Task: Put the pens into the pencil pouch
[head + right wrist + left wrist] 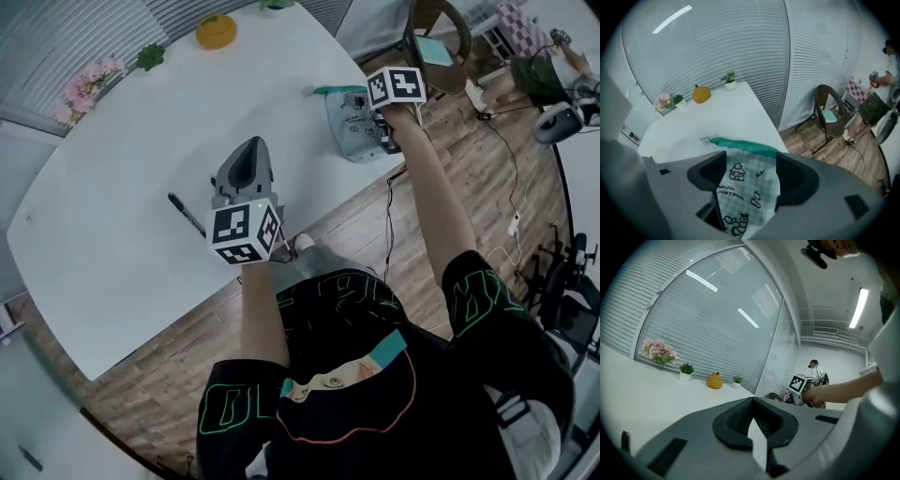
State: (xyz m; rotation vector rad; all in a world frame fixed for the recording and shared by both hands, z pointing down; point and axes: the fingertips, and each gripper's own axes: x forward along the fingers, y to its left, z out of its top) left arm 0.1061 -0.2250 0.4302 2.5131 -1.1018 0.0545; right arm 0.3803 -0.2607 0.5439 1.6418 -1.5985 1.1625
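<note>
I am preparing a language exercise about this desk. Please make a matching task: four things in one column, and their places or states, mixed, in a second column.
1 pencil pouch
2 black pen
3 orange fruit
4 left gripper

A jaws together, empty
B at the table's far edge
C between the right gripper's open jaws
D lying on the table beside the left gripper

Pairs: 1-C, 2-D, 3-B, 4-A
</note>
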